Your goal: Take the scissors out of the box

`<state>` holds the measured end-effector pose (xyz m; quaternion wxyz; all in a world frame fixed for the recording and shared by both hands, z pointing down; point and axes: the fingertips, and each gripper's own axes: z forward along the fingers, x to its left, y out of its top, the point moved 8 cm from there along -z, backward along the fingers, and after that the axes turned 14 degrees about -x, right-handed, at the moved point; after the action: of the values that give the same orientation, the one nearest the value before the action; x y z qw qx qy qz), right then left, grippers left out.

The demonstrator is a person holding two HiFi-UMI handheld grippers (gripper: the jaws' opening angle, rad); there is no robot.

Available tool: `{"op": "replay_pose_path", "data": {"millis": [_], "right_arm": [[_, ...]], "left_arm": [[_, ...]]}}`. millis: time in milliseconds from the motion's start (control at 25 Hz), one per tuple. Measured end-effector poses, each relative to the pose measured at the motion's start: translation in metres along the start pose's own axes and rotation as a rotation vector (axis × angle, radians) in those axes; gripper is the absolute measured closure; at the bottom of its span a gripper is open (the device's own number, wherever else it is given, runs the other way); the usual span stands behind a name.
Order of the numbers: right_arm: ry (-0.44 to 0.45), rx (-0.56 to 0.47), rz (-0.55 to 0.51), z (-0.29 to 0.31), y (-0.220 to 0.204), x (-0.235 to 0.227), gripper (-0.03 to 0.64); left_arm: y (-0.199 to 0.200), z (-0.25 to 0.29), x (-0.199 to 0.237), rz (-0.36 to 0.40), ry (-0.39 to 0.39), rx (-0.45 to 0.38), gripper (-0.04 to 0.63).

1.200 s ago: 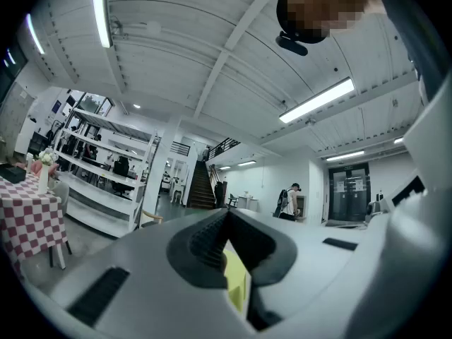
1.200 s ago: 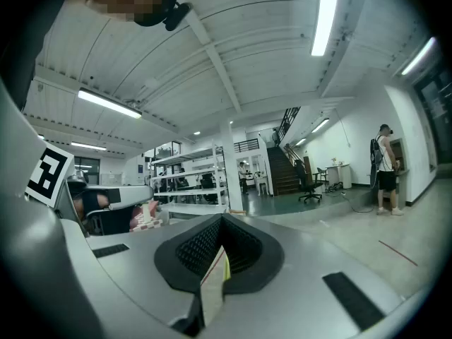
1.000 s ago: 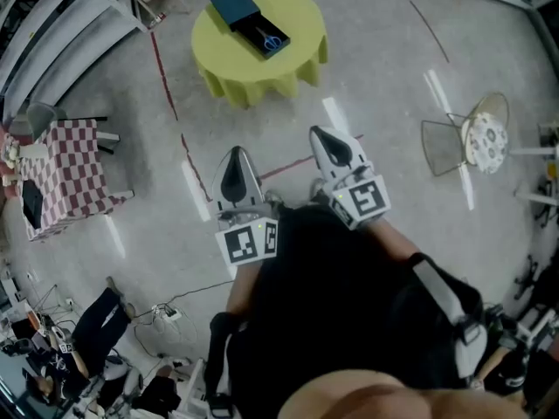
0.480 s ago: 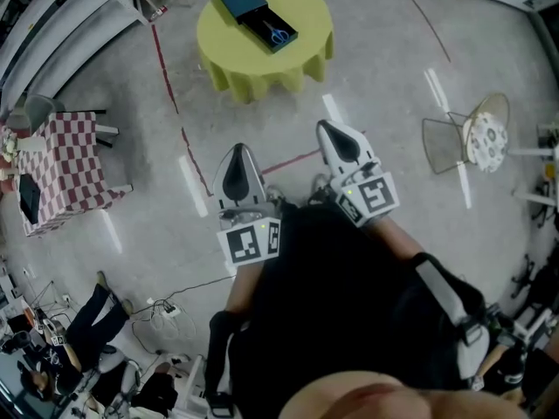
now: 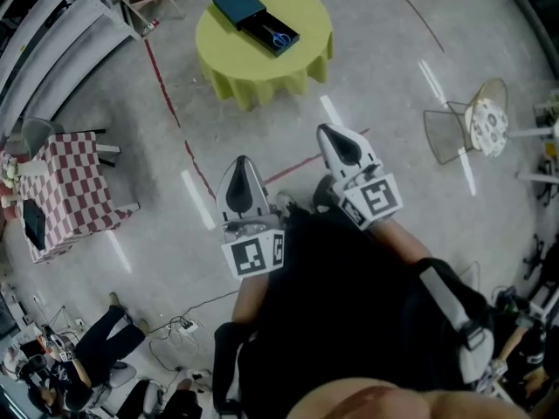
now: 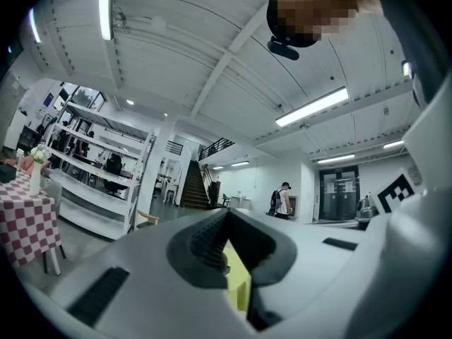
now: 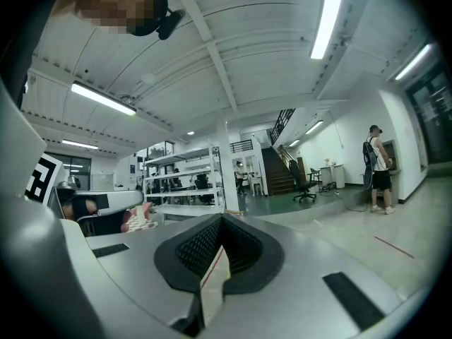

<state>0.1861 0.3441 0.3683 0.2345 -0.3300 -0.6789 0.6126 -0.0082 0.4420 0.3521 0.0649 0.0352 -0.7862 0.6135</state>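
The task has hardly begun, judging by how things lie. In the head view the scissors, with their blue handles, lie inside the open dark box, whose lid sits touching it toward 10 o'clock. The box rests on the round yellow surface at 12 o'clock from the person, well apart from both tools across bare floor. The left hand-held gripper and the right hand-held gripper are held side by side in front of the body, both aimed toward 12 o'clock. In its own view the left hand-held gripper has its jaws drawn together at the tips with nothing between them. Only a sliver of the yellow surface shows through the slot below. The right hand-held gripper is likewise closed and empty. A checked table stands at 9 o'clock and a wire chair at 2 o'clock. Both are clear of the straight path, which a red line on the floor runs beside. Everything is left to do: reach the surface, open a pair of jaws, close on the scissors and lift them clear of the box.
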Motion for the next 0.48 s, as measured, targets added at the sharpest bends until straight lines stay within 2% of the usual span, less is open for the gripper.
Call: {"op": "replay_pose_path", "data": {"millis": [280,480], "right_arm": [[-0.017,0.011,0.004,0.018,-0.007,-0.001,0.627],[-0.007,0.013,0.008,0.049,-0.015,-0.021,0.627]], "left_arm": [[-0.005,0.014,0.009,-0.014,-0.017,0.006,0.598],[-0.017,0.049,0.013,-0.019,-0.021,0.006,0.598]]}}
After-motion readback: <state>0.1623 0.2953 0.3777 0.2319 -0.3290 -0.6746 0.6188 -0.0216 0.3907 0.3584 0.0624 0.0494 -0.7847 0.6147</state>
